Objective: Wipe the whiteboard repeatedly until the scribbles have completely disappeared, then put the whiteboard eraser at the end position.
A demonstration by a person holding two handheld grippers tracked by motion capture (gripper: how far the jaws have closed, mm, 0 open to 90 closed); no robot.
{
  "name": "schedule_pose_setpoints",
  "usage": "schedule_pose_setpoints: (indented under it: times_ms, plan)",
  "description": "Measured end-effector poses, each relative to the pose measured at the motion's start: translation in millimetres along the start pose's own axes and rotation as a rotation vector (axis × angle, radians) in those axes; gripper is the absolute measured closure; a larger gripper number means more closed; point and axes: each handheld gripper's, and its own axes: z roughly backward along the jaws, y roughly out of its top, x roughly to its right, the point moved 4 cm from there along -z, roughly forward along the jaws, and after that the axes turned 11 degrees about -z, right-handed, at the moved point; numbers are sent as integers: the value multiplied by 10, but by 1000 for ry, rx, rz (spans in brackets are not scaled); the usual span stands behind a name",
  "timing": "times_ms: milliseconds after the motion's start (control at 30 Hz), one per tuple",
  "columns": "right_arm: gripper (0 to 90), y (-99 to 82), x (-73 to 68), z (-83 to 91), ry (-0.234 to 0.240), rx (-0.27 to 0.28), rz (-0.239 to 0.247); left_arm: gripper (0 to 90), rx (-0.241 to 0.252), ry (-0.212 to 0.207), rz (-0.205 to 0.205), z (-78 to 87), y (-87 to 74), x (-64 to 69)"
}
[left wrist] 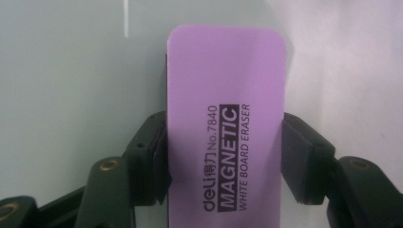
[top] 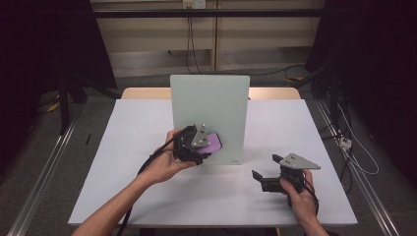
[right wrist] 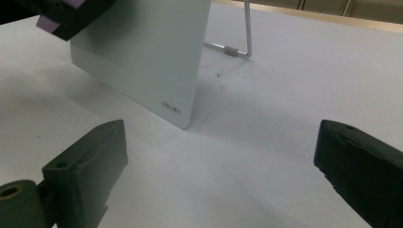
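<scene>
Purple eraser (left wrist: 225, 128) sits squeezed in the left gripper (left wrist: 225, 156), low in the middle against the clean-looking board (top: 206, 98). Wiping seems nearly done; the right gripper (right wrist: 221, 175) waits wide open, holding nothing.

White table (top: 147, 147); upright whiteboard (top: 209, 98) standing on it, wire stand (right wrist: 240, 33) behind.

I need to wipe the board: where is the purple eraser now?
The purple eraser is clamped in the left gripper, against the lower front of the upright whiteboard, left of centre in the high view.
</scene>
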Motion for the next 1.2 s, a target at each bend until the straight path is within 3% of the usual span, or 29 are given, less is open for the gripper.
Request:
schedule_pose_setpoints:
  times_ms: [67, 300, 400, 633, 1033, 1200]
  plan:
    - [36, -1, 10, -7, -4, -2, -9, 407, -4, -8, -1, -5, -23, 20]
    - [37, -1, 2, -9, -2, -2, -2, 408, 55, -9, 13, 143, -39, 93]
    - [36, -1, 0, 6, -1, 3, 1, 407, 79, -17, 41, 193, -60, 141]
    - [37, -7, 2, 15, -2, 3, 5, 407, 140, -36, 157, 222, -157, 147]
    - [36, 6, 3, 3, -5, 3, 0, 407, 185, -94, 219, 360, -228, 105]
    - [37, -1, -9, -5, -9, -2, -9, 407, 183, -131, 222, 369, -228, 127]
